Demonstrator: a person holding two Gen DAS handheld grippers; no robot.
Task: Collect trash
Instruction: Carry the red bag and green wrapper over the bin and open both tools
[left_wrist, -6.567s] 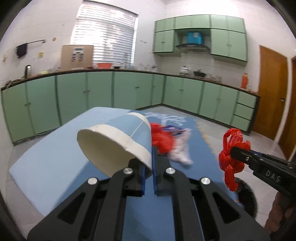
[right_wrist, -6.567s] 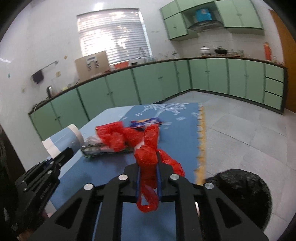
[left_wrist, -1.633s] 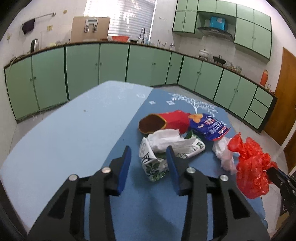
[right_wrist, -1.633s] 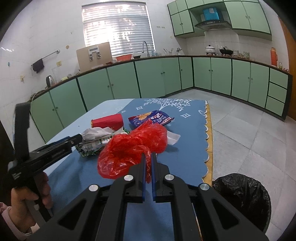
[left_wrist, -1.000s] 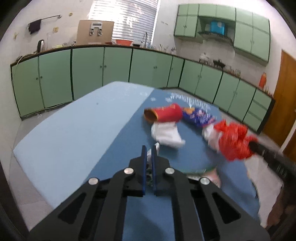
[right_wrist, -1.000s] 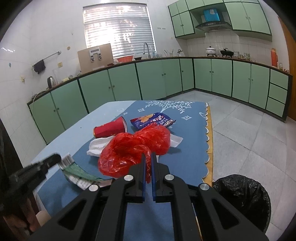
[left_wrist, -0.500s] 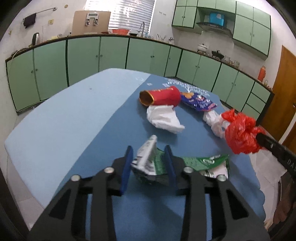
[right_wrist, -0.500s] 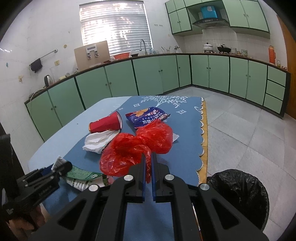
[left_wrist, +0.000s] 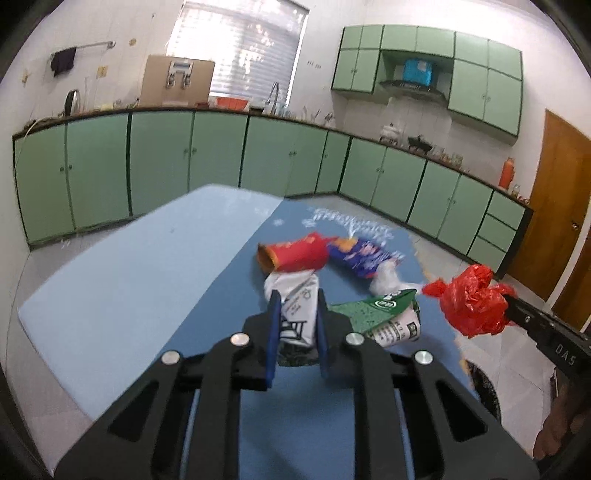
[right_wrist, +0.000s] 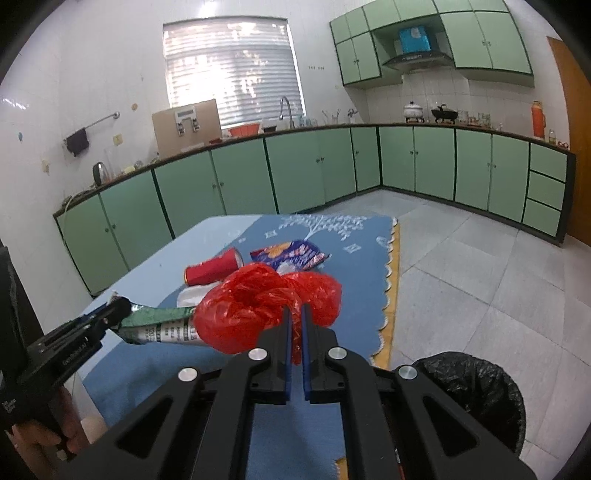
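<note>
My left gripper is shut on a flattened green-and-white carton, held above the blue table; it also shows in the right wrist view. My right gripper is shut on a crumpled red plastic bag, seen at the right of the left wrist view. On the table lie a red paper cup, a blue snack wrapper and white crumpled paper.
A black-lined trash bin stands on the tiled floor right of the table's scalloped edge. Green cabinets line the walls. A brown door is at the right.
My left gripper has lifted the carton off the table and turned it upward. My right gripper still holds the red bag, barely moved.
</note>
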